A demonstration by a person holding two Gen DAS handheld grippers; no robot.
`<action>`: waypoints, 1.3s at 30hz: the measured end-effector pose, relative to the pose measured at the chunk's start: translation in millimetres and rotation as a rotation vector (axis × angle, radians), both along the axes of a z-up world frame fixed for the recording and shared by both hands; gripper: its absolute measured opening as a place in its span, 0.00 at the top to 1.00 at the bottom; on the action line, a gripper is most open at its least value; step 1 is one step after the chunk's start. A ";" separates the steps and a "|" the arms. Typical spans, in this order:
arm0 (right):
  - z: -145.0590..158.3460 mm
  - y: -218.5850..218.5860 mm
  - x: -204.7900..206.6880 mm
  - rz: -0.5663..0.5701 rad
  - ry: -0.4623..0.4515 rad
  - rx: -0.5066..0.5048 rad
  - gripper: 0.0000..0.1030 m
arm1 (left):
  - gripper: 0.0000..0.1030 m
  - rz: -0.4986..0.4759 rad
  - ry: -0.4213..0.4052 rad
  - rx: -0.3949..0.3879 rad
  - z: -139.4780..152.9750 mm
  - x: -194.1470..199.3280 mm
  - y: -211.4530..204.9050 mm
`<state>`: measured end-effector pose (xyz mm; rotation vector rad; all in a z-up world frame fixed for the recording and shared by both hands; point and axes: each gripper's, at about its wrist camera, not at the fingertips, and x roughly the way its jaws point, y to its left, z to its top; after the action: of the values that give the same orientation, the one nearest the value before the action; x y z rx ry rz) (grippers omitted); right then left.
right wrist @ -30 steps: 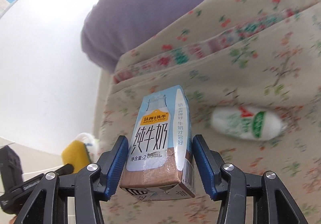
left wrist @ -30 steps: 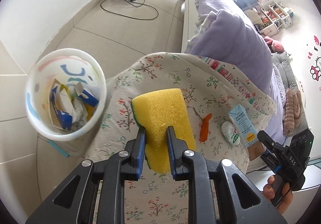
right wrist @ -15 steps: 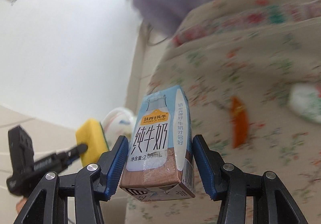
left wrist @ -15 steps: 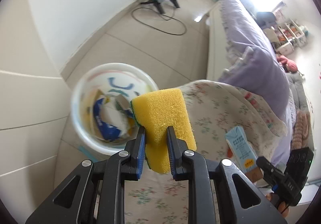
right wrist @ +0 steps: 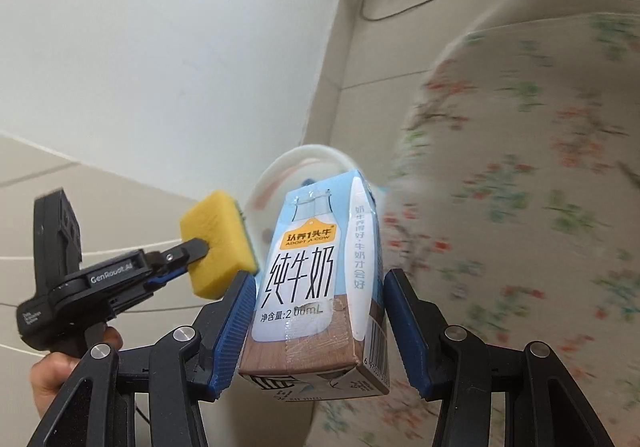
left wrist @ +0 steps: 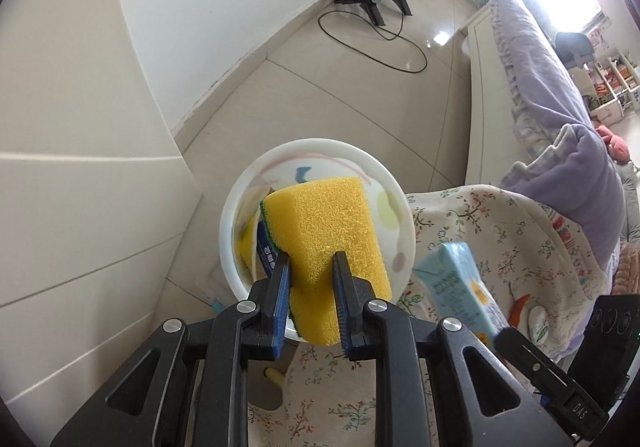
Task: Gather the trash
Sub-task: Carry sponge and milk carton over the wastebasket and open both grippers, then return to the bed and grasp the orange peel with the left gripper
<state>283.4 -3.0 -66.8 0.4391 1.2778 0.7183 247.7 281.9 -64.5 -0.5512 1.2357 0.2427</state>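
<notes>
While the left gripper [left wrist: 310, 287] pinches the yellow sponge [left wrist: 326, 231] so tightly that the foam bulges around its narrow-set jaws, the sponge hangs right over the mouth of the white bin [left wrist: 236, 203], which stands on the tiled floor just beside the bed's flowered cover [left wrist: 480, 247]. From where I stand, that one looks ready to drop: the thing to do well is to keep the sponge over the middle of the opening, not the rim, and then open the jaws fully so the squeezed foam springs free and does not cling to a pad.

The right gripper [right wrist: 320, 323] has its jaws about half spread, closed on the sides of a blue milk carton [right wrist: 316, 275], held upright near the bin but, I judge, short of the opening. It should wait its turn or come in from the bed side, so the two tools do not knock together above the bin.

An orange scrap [left wrist: 518, 309] and a small white packet [left wrist: 538, 325] lie on the cover, yet to be collected.
</notes>
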 end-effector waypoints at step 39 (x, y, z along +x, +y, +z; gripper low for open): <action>66.7 -56.2 -2.5 0.013 -0.253 -0.273 0.25 | 0.35 -0.054 0.004 -0.009 11.9 25.9 -80.9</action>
<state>280.9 -59.2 -0.2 0.1130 1.1198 0.5797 273.6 200.9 -52.7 -0.5247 1.2539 0.1931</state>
